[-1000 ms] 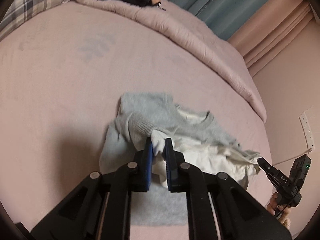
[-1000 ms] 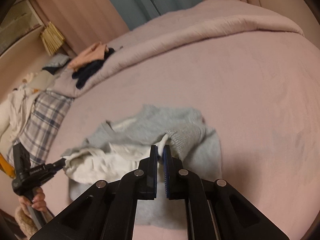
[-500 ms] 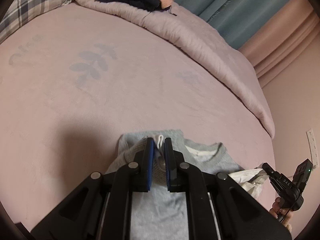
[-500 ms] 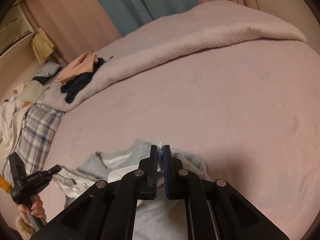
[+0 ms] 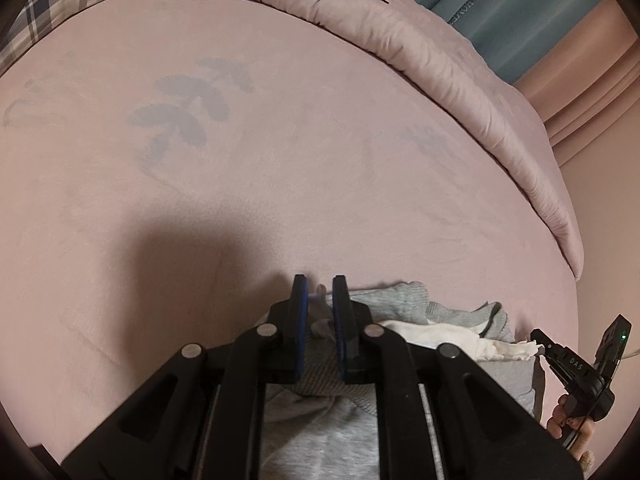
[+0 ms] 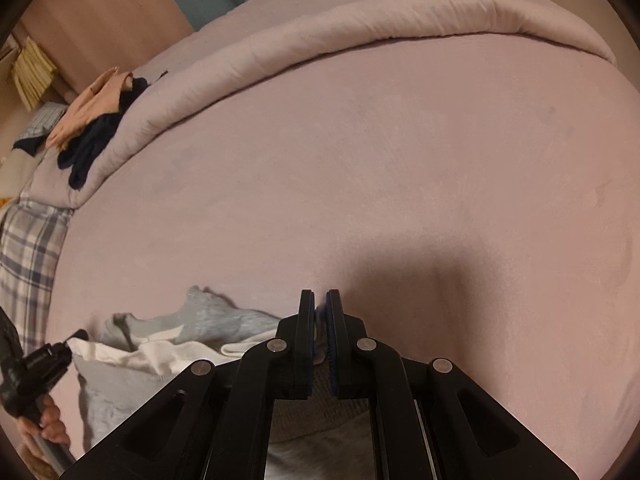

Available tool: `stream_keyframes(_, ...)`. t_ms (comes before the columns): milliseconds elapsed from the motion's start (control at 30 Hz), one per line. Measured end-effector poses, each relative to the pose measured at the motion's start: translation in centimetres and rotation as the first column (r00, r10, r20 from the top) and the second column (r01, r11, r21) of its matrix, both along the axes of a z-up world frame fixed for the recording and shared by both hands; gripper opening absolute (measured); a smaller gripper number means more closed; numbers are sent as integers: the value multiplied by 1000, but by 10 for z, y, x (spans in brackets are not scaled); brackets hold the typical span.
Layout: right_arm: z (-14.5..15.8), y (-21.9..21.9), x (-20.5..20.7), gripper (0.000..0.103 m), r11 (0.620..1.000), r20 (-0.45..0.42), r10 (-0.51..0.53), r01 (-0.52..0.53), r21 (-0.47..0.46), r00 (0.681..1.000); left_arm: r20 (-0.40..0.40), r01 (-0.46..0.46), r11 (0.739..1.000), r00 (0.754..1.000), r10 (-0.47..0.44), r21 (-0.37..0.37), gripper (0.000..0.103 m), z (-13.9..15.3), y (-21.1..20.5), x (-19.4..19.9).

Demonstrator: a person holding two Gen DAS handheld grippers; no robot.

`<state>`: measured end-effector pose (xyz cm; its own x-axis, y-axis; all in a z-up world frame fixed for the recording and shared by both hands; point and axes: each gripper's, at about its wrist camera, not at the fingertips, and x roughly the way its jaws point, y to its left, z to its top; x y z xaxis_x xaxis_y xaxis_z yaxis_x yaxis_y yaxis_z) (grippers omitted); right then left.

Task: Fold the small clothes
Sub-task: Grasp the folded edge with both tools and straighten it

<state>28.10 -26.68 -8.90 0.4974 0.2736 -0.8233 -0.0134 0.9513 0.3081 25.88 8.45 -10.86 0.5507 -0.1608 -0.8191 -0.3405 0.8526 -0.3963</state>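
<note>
Both grippers have carried their pinched cloth from above the heap of the grey sweater (image 5: 452, 312) out toward the far, open part of the bed (image 5: 280, 184), so the garment that a second ago sat bunched in the middle of each view now trails low and stretched beneath the cameras. The left hand-held gripper (image 5: 320, 312) is clenched on a fold of grey knit, a sliver of fabric showing between its blue pads. The right hand-held gripper (image 6: 320, 328) is likewise clamped on the sweater, its pads nearly touching with cloth caught between them. The sweater lies on the pink bed close to the near edge, its white lining (image 6: 152, 354) turned out and rumpled along the side between the two tools.

I would judge this to be the spreading step: the garment is being drawn flat before any fold is made. The next move probably calls for lowering both held ends onto the bed with the cloth kept taut, then letting go and smoothing the bunched white part, which looks likely to spoil a clean fold if left. Far off, a rolled duvet (image 6: 360, 40) carries a pile of dark and peach clothes (image 6: 92, 120).
</note>
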Motion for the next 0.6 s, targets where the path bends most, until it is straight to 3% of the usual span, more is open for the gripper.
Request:
stream_keyframes(33,1,-1,-1,7,1000,1,-2,2,8,1000,6,2,1000,1000,-2,3,21,3,1,-3)
stream_keyframes(100,6,-4,-4,9,1000,8,-4,3,20,1000,26,-8,1000,1000,7,23,43,11,3,-9)
stream_keyframes(133,9,-6,-6,11,1000,17,-4,3,22,1000,47,-19,999,999,17,39,46,19,5,-16)
stream_keyframes(200,20,-10,-13,36,1000,47,-13,13,9,999,70,-19,999,997,16,46,58,25,8,-23)
stream_keyframes(267,30,-17,-21,51,1000,80,-24,23,8,996,79,7,999,997,-10,33,69,29,9,-33)
stream_keyframes(300,33,-21,-24,51,1000,93,-23,22,14,995,77,23,999,997,-25,27,73,29,8,-36)
stream_keyframes(433,28,-27,-35,51,999,69,16,-18,33,997,24,102,992,994,-104,68,74,16,-5,-43)
stream_keyframes(533,16,-17,-38,51,999,38,55,-55,-2,998,-22,111,990,994,-109,92,72,2,-11,-44)
stream_keyframes(600,9,-11,-36,51,997,26,61,-60,-49,998,-35,126,989,992,-124,71,54,-5,-12,-42)
